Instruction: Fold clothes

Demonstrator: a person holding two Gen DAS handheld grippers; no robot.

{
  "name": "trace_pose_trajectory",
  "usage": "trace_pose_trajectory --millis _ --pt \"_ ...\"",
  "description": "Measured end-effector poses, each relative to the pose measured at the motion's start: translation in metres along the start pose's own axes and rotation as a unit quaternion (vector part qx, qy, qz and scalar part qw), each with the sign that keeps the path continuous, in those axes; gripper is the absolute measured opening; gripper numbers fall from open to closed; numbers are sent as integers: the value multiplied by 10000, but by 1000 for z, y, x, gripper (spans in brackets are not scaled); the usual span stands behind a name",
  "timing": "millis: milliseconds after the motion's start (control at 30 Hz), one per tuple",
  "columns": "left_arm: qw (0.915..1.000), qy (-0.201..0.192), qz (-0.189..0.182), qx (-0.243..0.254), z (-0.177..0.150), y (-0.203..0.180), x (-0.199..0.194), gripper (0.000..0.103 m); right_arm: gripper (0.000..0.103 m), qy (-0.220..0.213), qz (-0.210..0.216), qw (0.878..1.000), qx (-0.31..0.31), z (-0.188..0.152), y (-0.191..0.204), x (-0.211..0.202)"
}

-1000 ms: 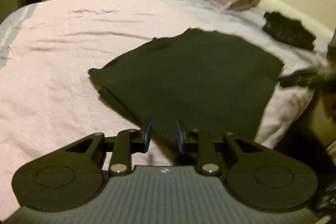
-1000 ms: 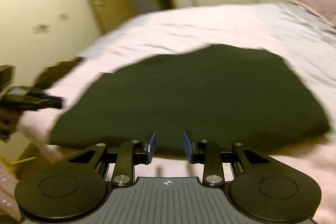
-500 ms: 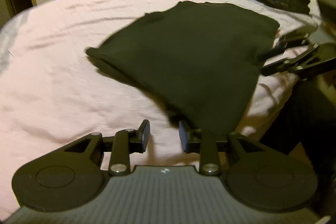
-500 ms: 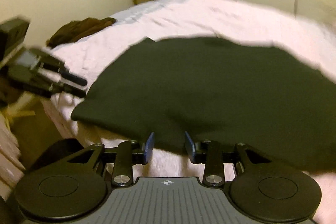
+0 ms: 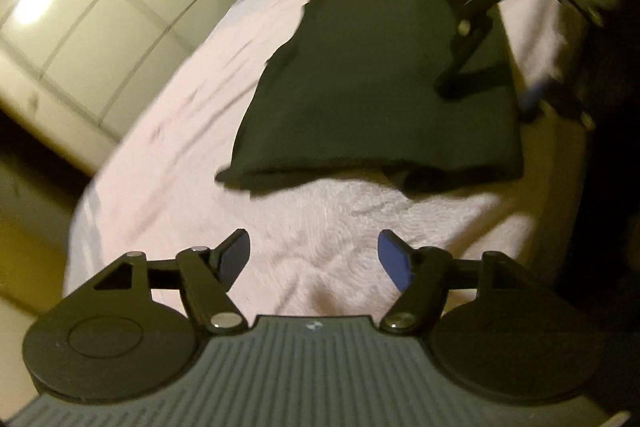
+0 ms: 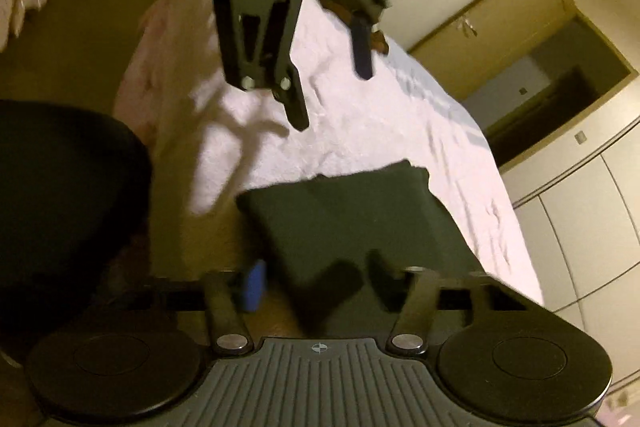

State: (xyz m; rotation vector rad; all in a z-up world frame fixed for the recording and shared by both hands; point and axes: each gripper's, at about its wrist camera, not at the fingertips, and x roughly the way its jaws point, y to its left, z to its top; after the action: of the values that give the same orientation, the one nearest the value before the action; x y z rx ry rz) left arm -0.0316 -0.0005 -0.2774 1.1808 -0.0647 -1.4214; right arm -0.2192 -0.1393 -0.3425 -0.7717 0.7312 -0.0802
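With both the left gripper (image 5: 314, 259) and right gripper (image 6: 316, 285) spread wide and empty, could rumple the dark folded garment (image 5: 384, 75) or drag it off the pink bed's (image 5: 192, 131) edge.

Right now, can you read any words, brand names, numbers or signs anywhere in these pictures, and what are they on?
No readable text anywhere.
Left gripper: a small round emblem on its grey ribbed body, too small to read.
Right gripper: a small round crosshair mark on its body, no letters.
Dark folded garment, pink bedspread, wardrobe doors: no print or labels visible.
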Motion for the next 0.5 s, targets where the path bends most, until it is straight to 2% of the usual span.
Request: trace_pose_trajectory --millis 33,100,200,333,433,500 --pt "9997 -72 47 228 1 -2 4 68 21 -32 84 9998 157 -1 -4 1" --pt "9974 -218 140 679 2 -7 11 68 12 -136 192 9987 452 -3 -14 -5" --pt "9891 -508 372 1331 4 -11 26 76 3 -361 168 9957 840 -7 -27 -21" --pt "9777 -709 422 1931 12 -9 50 77 3 -603 -66 9879 1424 -9 -53 -42" --pt "9735 -825 432 2091 20 -3 67 77 3 -665 -186 9844 1619 -12 -65 -49" --pt "9709 -881 404 2189 23 1 77 71 3 -684 -208 9836 1655 -14 -65 -54"
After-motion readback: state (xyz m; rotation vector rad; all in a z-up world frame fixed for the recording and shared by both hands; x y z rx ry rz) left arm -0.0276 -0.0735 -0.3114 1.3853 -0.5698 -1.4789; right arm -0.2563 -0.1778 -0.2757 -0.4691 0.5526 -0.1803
